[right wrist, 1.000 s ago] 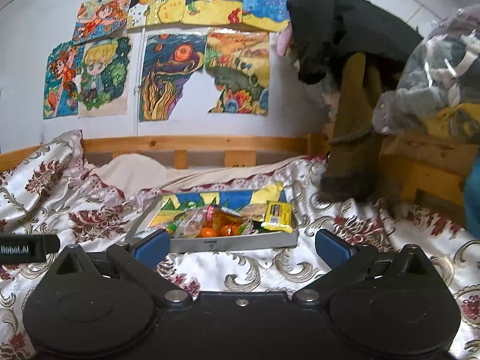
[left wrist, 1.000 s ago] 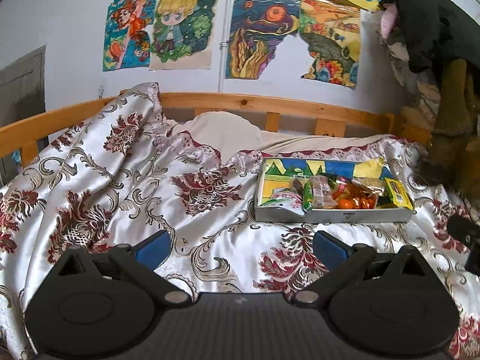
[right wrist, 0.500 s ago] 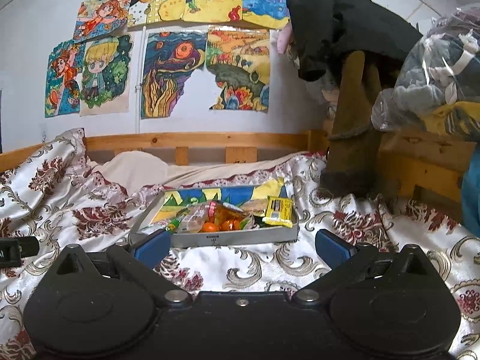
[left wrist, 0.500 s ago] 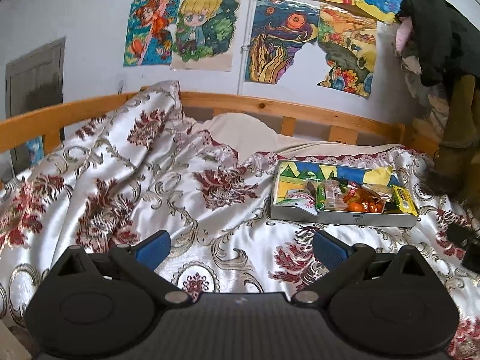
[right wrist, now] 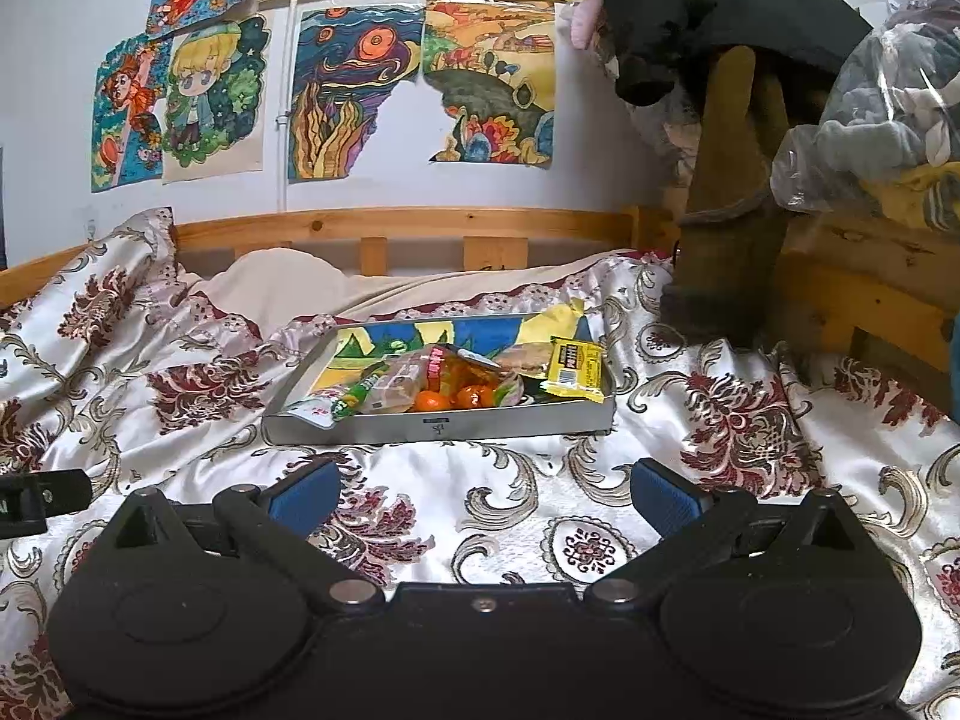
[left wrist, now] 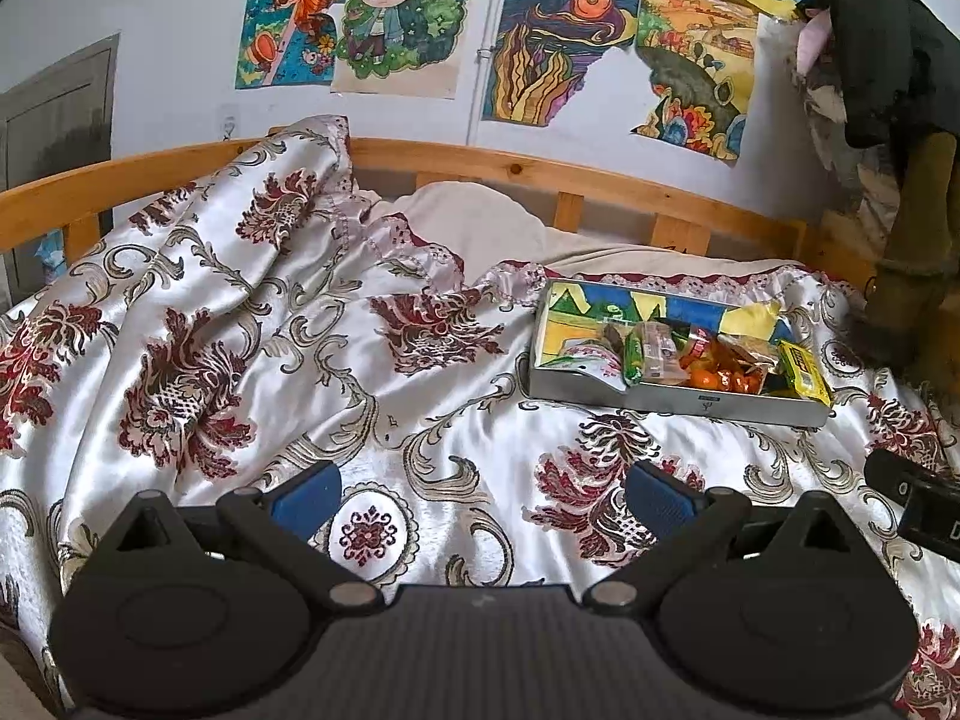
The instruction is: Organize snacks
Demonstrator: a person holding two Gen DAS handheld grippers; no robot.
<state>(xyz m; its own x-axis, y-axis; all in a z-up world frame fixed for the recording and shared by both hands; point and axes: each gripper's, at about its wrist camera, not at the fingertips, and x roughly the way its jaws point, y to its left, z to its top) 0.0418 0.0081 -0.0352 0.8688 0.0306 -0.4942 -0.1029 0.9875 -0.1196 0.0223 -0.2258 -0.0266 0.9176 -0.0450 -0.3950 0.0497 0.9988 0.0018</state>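
A shallow grey tray [left wrist: 690,403] [right wrist: 456,429] with a colourful drawing inside lies on the bed, holding several snacks: a yellow packet [left wrist: 804,372] [right wrist: 576,371], orange wrapped sweets [left wrist: 717,373] [right wrist: 456,399], a green stick pack [right wrist: 363,393] and clear-wrapped biscuits [left wrist: 657,351]. My left gripper [left wrist: 483,498] is open and empty, hovering over the bedspread to the tray's near left. In the right wrist view my right gripper [right wrist: 483,495] is open and empty, just in front of the tray. Each gripper's tip shows at the edge of the other's view.
A shiny white bedspread [left wrist: 240,330] with dark red floral print covers the bed, bunched up at the left. A wooden rail [left wrist: 540,171] runs along the wall with drawings. Dark clothes [right wrist: 690,18] and a bag of clothes [right wrist: 888,96] hang at the right by a wooden frame.
The left gripper has drawn back and swung left, so the tray sits further right and smaller. The right gripper has backed off slightly and tilted. Both stay open and empty.
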